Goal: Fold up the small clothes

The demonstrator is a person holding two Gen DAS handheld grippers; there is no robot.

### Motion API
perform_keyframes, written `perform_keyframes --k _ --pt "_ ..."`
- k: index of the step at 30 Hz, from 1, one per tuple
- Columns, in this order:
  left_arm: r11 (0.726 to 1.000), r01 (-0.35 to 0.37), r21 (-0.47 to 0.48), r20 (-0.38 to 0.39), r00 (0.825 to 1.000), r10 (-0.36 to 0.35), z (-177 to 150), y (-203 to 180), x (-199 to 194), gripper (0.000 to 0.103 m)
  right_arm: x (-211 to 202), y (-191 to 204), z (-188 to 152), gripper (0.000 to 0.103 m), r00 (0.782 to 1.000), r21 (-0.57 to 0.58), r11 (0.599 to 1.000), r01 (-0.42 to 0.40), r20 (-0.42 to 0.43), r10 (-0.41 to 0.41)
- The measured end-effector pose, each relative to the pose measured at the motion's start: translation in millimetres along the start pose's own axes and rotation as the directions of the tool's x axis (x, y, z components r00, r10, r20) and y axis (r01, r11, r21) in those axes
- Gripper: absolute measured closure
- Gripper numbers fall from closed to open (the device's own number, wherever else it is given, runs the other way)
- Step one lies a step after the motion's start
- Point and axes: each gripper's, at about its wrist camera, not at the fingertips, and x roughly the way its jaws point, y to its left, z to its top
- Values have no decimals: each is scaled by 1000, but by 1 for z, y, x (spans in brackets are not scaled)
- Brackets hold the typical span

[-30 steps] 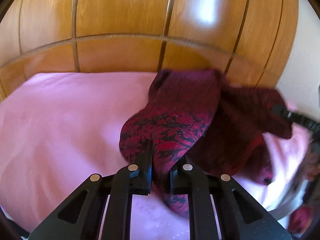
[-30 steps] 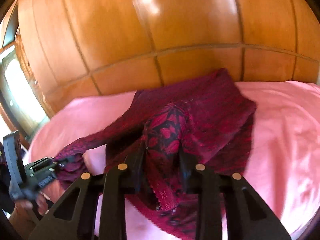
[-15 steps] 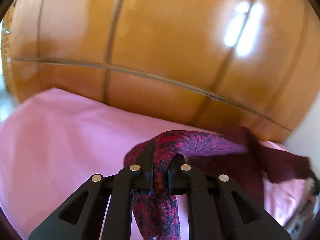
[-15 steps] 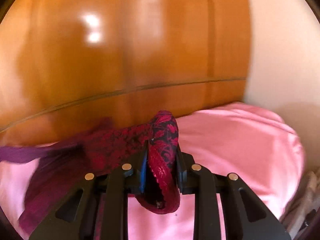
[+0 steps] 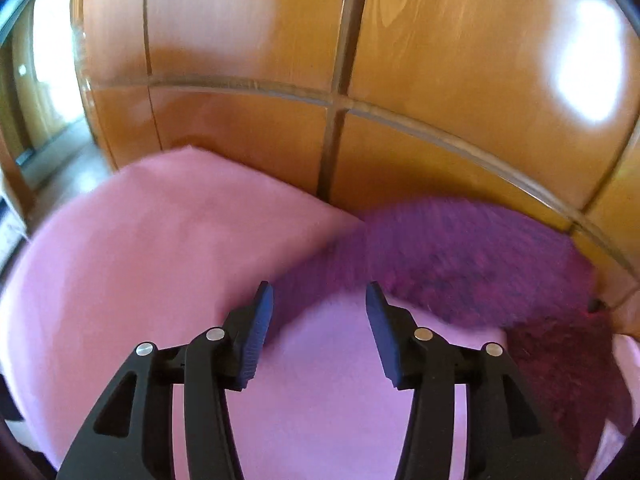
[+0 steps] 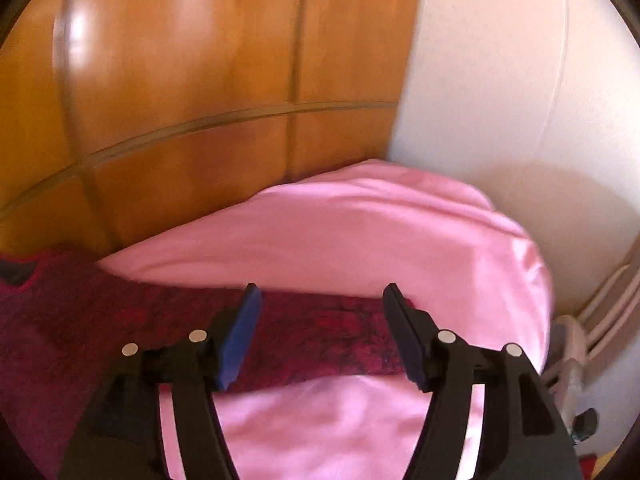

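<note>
Your left gripper (image 5: 320, 298) and right gripper (image 6: 322, 300) just opened, jaws apart, garment (image 5: 472, 264) released since half second ago. Garment now flat on pink sheet (image 5: 160, 248), right of left-wrist frame, lower left of right-wrist frame.

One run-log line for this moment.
left gripper: just opened, empty | right gripper: just opened, empty | red garment: spread on pink sheet

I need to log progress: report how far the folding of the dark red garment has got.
Done: the dark red garment lies spread on the pink sheet. In hand: nothing; the left gripper and the right gripper have just been opening, their jaws apart with no cloth pinched between them. Left: no fold is visible yet, so the folding itself.
</note>
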Motion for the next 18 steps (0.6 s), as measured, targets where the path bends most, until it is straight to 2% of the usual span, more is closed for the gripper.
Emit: perform_keyframes --k 1,2,3,4,5,7,8,10,11,12,13,15,17,18 --pt "998 68 -4 -5 998 -68 -13 4 -6 56 -2 4 -5 35 999 -7 999 -41 -8 41" --pt "992 130 -7 -19 991 -130 -24 5 -8 56 -12 15 -23 35 992 -23 992 -127 -31 126" --pt "978 208 -18 -52 977 -209 -42 4 -10 56 -18 27 -39 35 980 -32 981 -192 -64 189" --pt "962 271 -31 -82 959 -272 -55 3 -8 56 -23 39 -57 35 954 -35 959 -282 -116 276" --pt "941 336 -49 -117 933 -339 -69 1 -5 56 -25 48 -72 36 929 -26 938 -345 -153 337" --pt "889 449 -87 -165 873 -458 -96 -8 1 57 -34 73 -114 40 836 24 867 -497 -254 486" --pt "869 486 -90 -181 850 -494 -106 -15 3 57 -36 81 -128 41 801 46 842 -537 -287 526" --pt "831 546 -101 -192 809 -555 -131 -32 2 57 -45 101 -162 46 695 117 768 -629 -357 624" --pt "809 577 -113 -206 783 -587 -136 -39 5 57 -51 109 -176 46 653 137 736 -663 -376 658" --pt "803 581 -132 -215 774 -595 -144 -46 11 57 -55 115 -185 46 624 150 717 -681 -392 676" --pt "798 584 -151 -220 767 -603 -151 -49 17 57 -58 122 -196 46 584 174 692 -700 -418 696" --pt "778 598 -194 -245 738 -629 -162 -58 30 57 -63 130 -212 46 544 201 667 -718 -435 717" --pt "757 614 -222 -225 724 -652 -165 -60 35 57 -68 138 -223 49 516 222 642 -734 -432 740" --pt "742 630 -229 -227 707 -670 -168 -64 35 63 -69 143 -225 50 508 226 635 -739 -433 745"
